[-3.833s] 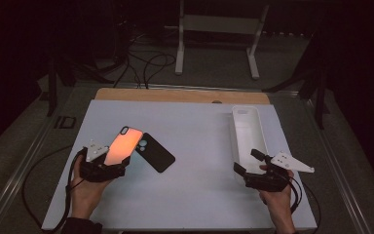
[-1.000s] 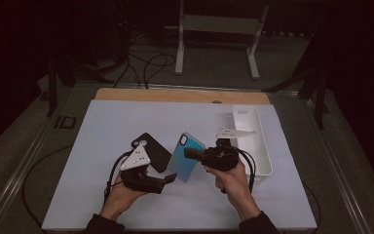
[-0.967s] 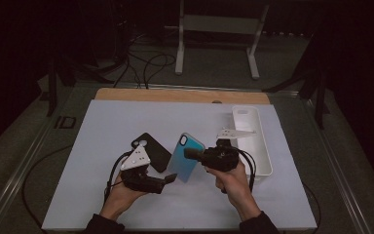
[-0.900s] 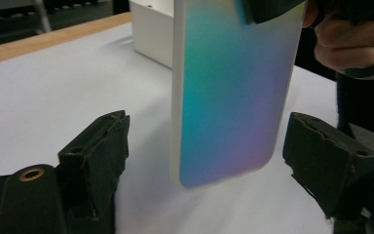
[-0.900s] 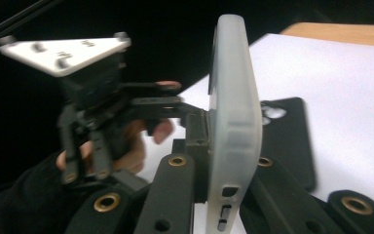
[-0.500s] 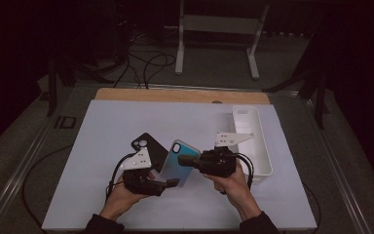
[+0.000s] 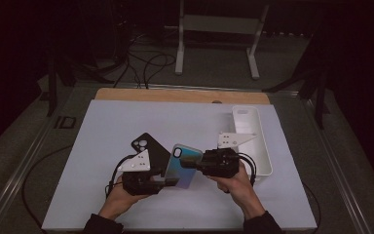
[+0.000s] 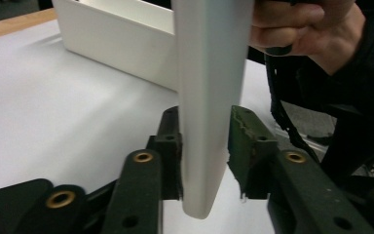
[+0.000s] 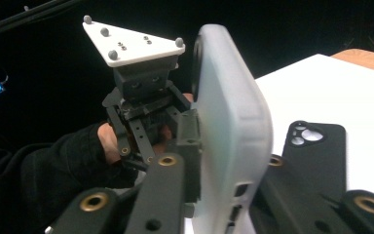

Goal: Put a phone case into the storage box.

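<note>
A bluish, shimmering phone case [image 7: 182,165] is held up over the white table sheet [image 7: 92,146] between both grippers. My left gripper [image 7: 168,181] is shut on its lower end; in the left gripper view the pale case [image 8: 214,73] stands edge-on between that gripper's [image 8: 204,146] two pads. My right gripper [image 7: 194,163] is shut on its upper right side, and in the right gripper view the case [image 9: 229,122] sits between its jaws [image 9: 224,165]. A black phone case [image 7: 148,148] [image 9: 316,156] lies flat just behind the left gripper.
A long white bin [image 7: 246,109] [image 8: 117,44] stands at the right of the sheet, close behind the right hand [image 8: 302,29]. A wooden strip [image 7: 175,95] runs along the table's far edge. Cables trail from both grippers.
The right gripper has carried the bluish case leftward to the left gripper, whose jaws now grip its lower end. Much earlier the hands were far apart at the table's sides.
</note>
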### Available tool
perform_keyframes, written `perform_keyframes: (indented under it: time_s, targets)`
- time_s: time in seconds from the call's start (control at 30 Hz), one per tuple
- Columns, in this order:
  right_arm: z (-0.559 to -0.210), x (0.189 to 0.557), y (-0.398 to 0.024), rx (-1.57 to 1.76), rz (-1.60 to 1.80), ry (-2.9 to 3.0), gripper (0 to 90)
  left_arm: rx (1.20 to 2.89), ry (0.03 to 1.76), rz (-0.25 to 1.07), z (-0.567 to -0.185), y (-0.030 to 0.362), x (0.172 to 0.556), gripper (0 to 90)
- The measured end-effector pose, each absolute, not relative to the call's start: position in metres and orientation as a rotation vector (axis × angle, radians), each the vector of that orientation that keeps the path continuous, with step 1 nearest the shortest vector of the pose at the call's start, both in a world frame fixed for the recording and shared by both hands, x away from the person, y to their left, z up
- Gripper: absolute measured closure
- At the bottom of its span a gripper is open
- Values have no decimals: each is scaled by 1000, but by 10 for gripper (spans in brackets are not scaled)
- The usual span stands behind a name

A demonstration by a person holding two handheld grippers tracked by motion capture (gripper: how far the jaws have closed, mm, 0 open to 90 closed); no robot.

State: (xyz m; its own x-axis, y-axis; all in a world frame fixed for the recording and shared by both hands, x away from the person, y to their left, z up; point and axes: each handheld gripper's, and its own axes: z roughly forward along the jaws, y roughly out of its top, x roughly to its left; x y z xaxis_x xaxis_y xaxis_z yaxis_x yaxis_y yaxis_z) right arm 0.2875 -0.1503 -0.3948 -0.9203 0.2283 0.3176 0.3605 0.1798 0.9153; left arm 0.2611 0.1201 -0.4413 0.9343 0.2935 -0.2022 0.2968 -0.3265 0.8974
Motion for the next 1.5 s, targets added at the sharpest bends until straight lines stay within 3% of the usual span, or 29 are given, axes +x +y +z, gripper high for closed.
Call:
perform_keyframes:
  time_s: [0.23, 0.37, 0.5, 0.57, 0.6, 0.67, 0.8, 1.5]
  targets:
    - [-392, 282, -145, -630, -1840, -2450, 569, 1925, 409, -21, -445, 121, 262, 798]
    - [-391, 281, -141, -652, -1842, -2478, 524, 1924, 410, -12, -444, 121, 262, 804]
    - [-390, 279, -138, -718, -1837, -2530, 376, 1921, 427, 20, -442, 122, 261, 807]
    - [-390, 279, -138, -743, -1833, -2539, 376, 1921, 427, 20, -442, 122, 261, 807]
    - [-389, 279, -138, -812, -1842, -2547, 278, 1919, 439, 35, -441, 123, 261, 807]
    - [-388, 278, -139, -868, -1860, -2557, 223, 1918, 445, 41, -441, 123, 261, 807]
    - [-384, 276, -141, -974, -1886, -2534, 184, 1918, 452, 49, -442, 123, 261, 808]
    - [-384, 266, -134, -1203, -1907, -2461, 157, 1922, 534, 116, -443, 122, 264, 808]
